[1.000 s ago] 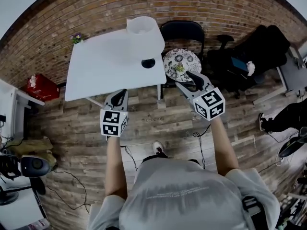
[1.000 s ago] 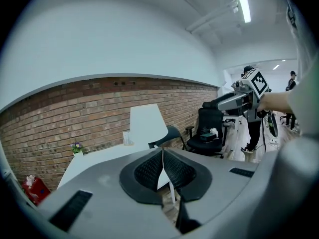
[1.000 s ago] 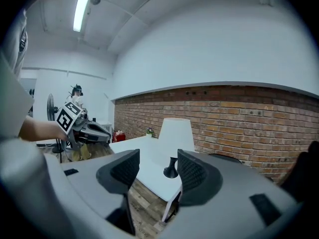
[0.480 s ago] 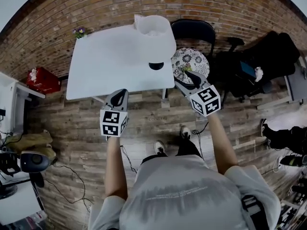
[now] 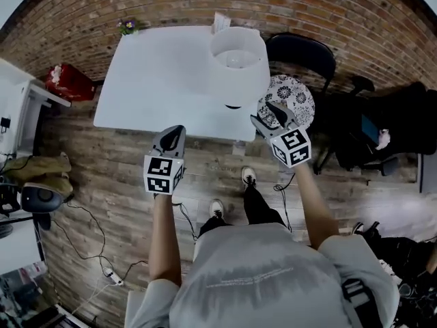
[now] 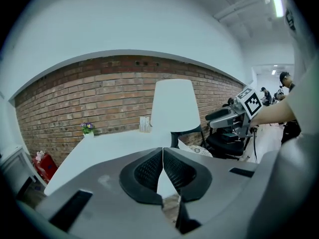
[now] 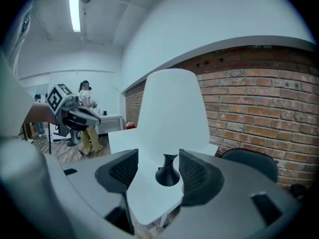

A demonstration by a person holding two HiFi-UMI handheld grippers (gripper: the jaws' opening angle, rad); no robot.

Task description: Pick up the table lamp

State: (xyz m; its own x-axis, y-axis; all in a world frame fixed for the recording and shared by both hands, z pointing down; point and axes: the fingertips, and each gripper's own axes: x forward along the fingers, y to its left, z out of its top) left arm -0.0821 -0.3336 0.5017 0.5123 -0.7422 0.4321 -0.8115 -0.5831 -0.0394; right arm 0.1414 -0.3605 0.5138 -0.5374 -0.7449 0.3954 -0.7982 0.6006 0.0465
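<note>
The table lamp (image 7: 172, 114) stands upright, its long axis vertical: a black flared base (image 7: 168, 172) sits on the table, a short neck rises from it, and a white shade on top narrows toward its upper rim. It is ahead of the right gripper (image 5: 265, 113), with the base lined up in the gap between that gripper's jaws but beyond their tips, not touched. From the left gripper (image 5: 173, 131) the lamp is ahead and off to the right.

The right gripper's jaws are spread wide apart with nothing held between them. The left gripper's jaws are pressed together, pads meeting, with nothing in them.

There is one lamp and there are two grippers, each carrying one marker cube. One white table (image 5: 164, 80) bears the lamp near its corner closest to the right gripper. One small flower pot (image 6: 87, 128) stands at the table's far edge, ahead and left of the left gripper, and one small pale holder (image 6: 144, 124) stands at the far edge just left of the shade. One black chair (image 5: 304, 50) stands beyond the right gripper, with one round patterned disc (image 5: 292, 96) just ahead of its jaws. One red box (image 5: 67, 81) lies far left of the left gripper.

The floor (image 5: 109, 176) is wood planks. A brick wall (image 6: 70, 101) runs behind the table with white wall above, and one strip light (image 7: 75, 8) hangs from the ceiling.
</note>
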